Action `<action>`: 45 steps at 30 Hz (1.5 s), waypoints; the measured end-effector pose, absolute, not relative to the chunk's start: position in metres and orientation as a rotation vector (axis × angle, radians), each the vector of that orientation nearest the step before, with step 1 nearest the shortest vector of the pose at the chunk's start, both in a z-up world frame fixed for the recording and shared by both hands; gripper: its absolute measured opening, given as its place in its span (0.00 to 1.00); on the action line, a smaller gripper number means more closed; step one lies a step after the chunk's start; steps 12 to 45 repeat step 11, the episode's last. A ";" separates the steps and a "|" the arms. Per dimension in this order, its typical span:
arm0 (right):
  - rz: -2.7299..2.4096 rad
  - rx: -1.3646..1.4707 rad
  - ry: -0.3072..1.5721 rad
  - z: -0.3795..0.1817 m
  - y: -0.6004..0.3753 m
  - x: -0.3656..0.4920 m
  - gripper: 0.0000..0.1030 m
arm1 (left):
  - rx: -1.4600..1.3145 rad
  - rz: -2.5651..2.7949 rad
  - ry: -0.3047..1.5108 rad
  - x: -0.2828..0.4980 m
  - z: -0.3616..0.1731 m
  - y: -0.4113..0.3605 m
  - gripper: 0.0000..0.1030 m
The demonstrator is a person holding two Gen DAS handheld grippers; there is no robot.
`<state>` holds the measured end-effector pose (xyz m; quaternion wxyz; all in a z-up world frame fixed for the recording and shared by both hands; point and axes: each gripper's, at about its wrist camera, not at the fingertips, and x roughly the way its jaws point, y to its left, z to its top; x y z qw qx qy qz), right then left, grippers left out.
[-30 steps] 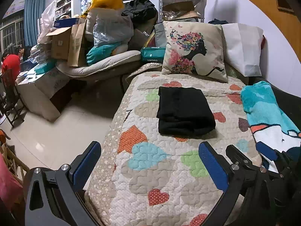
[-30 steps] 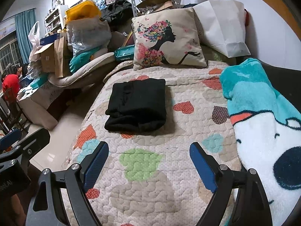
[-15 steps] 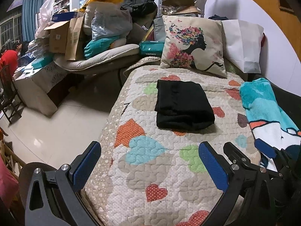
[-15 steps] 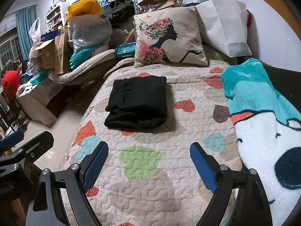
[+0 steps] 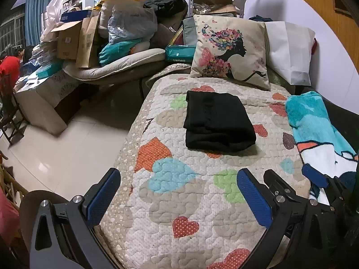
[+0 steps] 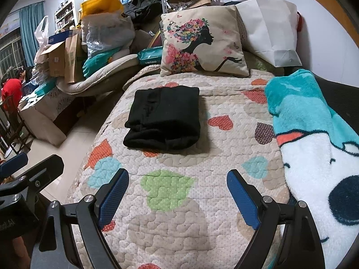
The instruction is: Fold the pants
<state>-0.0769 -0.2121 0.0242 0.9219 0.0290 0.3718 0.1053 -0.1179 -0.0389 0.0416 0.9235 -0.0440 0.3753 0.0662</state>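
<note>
The black pants (image 5: 217, 122) lie folded into a compact rectangle on the heart-patterned quilt (image 5: 179, 201), also in the right wrist view (image 6: 163, 121). My left gripper (image 5: 179, 192) is open and empty, held back over the quilt's near end, well short of the pants. My right gripper (image 6: 177, 190) is open and empty, likewise over the near quilt (image 6: 170, 224). The right gripper's fingers show at the right edge of the left wrist view (image 5: 314, 177); the left gripper's at the left edge of the right wrist view (image 6: 15, 163).
A teal and white fleece blanket (image 6: 314, 145) lies along the quilt's right side. A floral cushion (image 5: 231, 51) and a white bag (image 5: 289, 51) stand behind the pants. Piled boxes and bags (image 5: 101, 33) fill the left; tiled floor (image 5: 62, 152) lies beside the bed.
Both grippers have drifted slightly back and left from the pants, staying open. The folded pants have not moved.
</note>
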 end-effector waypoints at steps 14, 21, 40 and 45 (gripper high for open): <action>0.217 0.046 0.771 0.022 -0.211 -0.076 0.90 | -0.158 0.138 0.845 -0.110 0.028 -0.025 1.00; 0.217 0.046 0.771 0.022 -0.211 -0.076 0.90 | -0.158 0.138 0.845 -0.110 0.028 -0.025 1.00; 0.217 0.046 0.771 0.022 -0.211 -0.076 0.90 | -0.158 0.138 0.845 -0.110 0.028 -0.025 1.00; 0.217 0.046 0.771 0.022 -0.211 -0.076 0.90 | -0.158 0.138 0.845 -0.110 0.028 -0.025 1.00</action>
